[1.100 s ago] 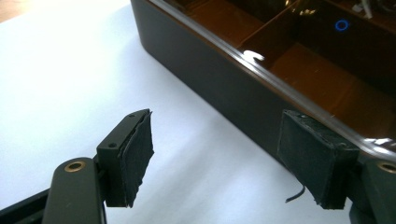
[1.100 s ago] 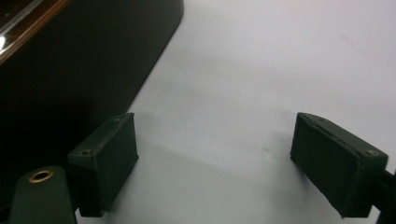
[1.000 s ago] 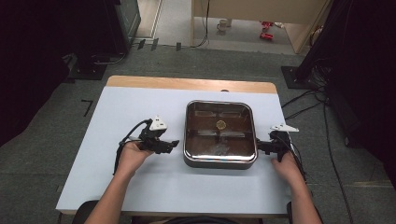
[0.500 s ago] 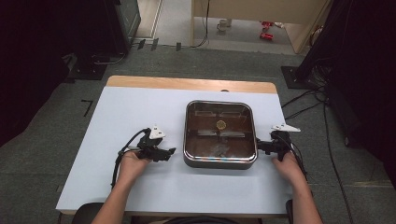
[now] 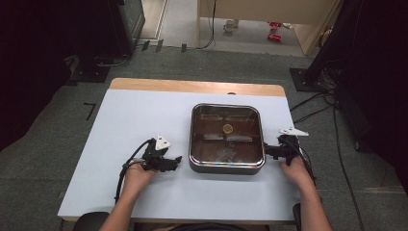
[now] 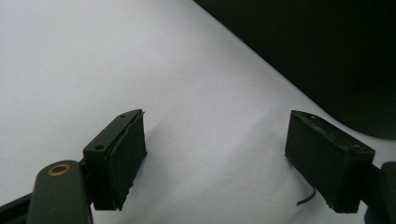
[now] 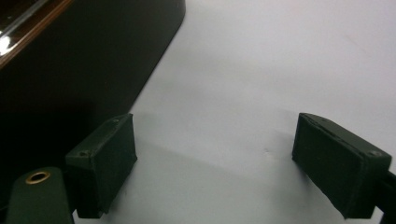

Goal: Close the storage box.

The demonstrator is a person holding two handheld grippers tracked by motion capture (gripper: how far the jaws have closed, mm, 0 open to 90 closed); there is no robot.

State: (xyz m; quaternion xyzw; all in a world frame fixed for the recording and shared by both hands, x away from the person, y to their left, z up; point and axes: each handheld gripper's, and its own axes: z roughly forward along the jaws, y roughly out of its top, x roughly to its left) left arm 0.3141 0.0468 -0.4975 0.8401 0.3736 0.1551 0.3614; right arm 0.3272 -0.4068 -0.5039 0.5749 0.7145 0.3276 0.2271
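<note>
**Both grippers flanking the pan, nothing gripped**

High view: square pan (image 5: 226,138) sits center-right on table (image 5: 144,115). My L gripper (image 5: 176,161) is just left of it; R gripper (image 5: 267,151) at its right wall.

Left gripper view: jaws have just been opening, now wide, nothing between; dark pan wall (image 6: 327,51) ahead.

Right gripper view: jaws wide apart, empty, pan wall (image 7: 84,65) just beside the left jaw.

To do it well, I'd approach both sides level, grip evenly.

Lab or studio, white table (image 5: 144,120), grey carpet (image 5: 57,192), loose cables (image 5: 312,108), black drapes (image 5: 380,72)
</note>
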